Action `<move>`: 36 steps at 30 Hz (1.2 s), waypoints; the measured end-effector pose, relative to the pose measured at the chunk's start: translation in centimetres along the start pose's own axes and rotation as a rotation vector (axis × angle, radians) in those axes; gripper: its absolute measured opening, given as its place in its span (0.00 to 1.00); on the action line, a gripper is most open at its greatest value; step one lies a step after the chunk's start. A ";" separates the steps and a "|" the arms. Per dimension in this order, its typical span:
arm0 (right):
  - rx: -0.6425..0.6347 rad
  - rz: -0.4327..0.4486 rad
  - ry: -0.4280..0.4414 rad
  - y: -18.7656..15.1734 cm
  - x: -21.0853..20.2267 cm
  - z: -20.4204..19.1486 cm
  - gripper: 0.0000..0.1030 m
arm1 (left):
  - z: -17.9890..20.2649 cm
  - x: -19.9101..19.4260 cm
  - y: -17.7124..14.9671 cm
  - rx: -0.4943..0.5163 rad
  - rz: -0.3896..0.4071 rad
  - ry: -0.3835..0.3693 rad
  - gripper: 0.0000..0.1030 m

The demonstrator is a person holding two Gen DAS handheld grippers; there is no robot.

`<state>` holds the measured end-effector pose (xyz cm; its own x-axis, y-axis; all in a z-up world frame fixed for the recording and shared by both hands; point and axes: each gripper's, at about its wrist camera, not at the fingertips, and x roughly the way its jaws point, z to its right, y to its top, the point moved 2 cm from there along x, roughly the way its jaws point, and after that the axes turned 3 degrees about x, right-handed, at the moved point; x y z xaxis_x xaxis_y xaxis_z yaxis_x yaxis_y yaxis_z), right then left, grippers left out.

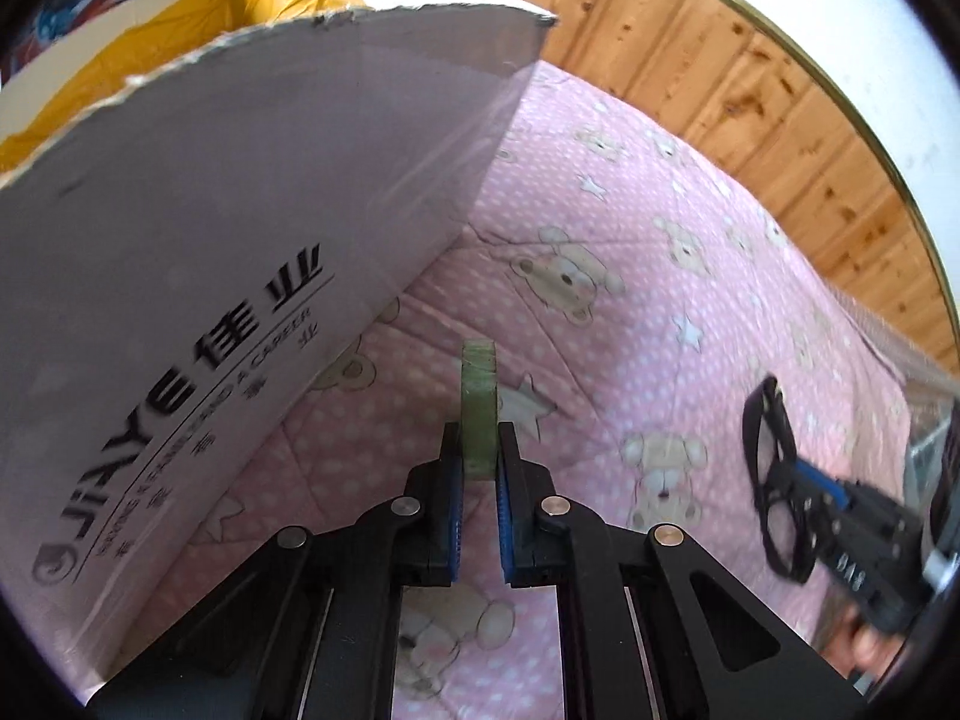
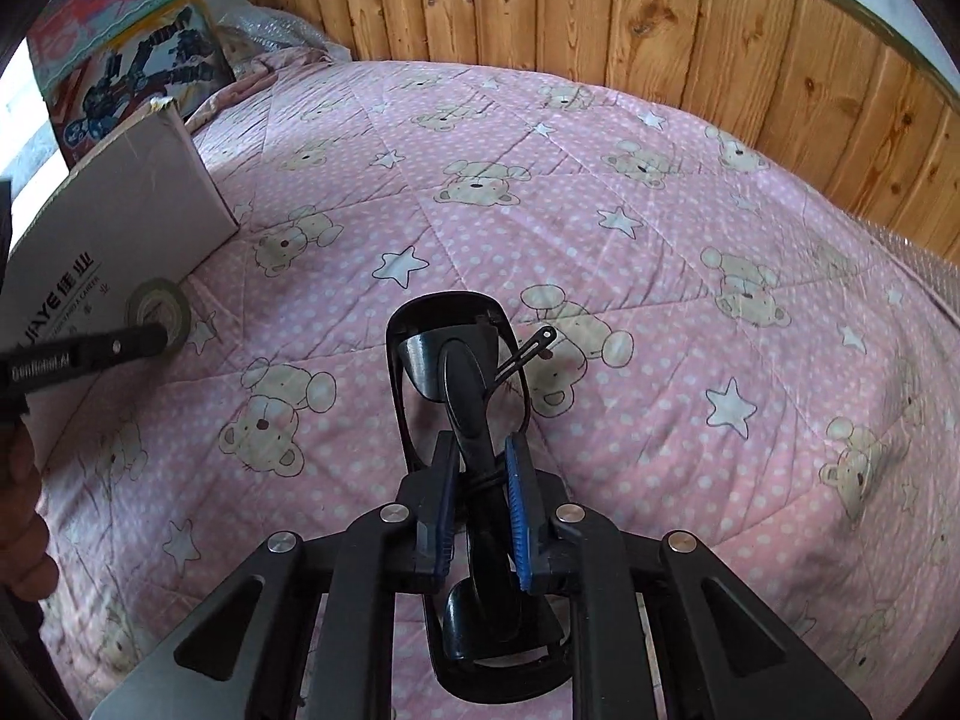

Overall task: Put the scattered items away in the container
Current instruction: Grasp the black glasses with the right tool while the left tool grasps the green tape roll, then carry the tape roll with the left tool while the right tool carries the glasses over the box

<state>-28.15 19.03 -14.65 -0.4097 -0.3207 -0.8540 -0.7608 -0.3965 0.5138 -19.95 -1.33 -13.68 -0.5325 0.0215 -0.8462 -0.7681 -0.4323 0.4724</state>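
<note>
Right now the left gripper [image 1: 479,456] is pinching a green tape roll [image 1: 478,402] on edge between its blue pads, just beside the white cardboard box [image 1: 228,228] that is sitting on the bed's pink bear-print quilt [image 1: 630,276]. Off to the right, the right gripper [image 2: 480,468] is clamping black sunglasses [image 2: 456,360] by the folded frame and holding them over the quilt, well apart from the box.

Both wrist views look down, sharing the bedspread [image 1: 660,240].
</note>
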 end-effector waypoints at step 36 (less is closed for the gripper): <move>0.336 0.123 0.204 -9.7 -12.9 -9.9 0.16 | -1.9 -18.3 -8.7 0.408 0.207 -0.180 0.08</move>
<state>-10.48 18.53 -7.84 -0.4251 -0.5255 -0.7370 -0.8485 -0.0522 0.5267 -2.86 0.35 -2.76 -0.7142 0.1432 -0.6851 -0.6970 -0.0566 0.7148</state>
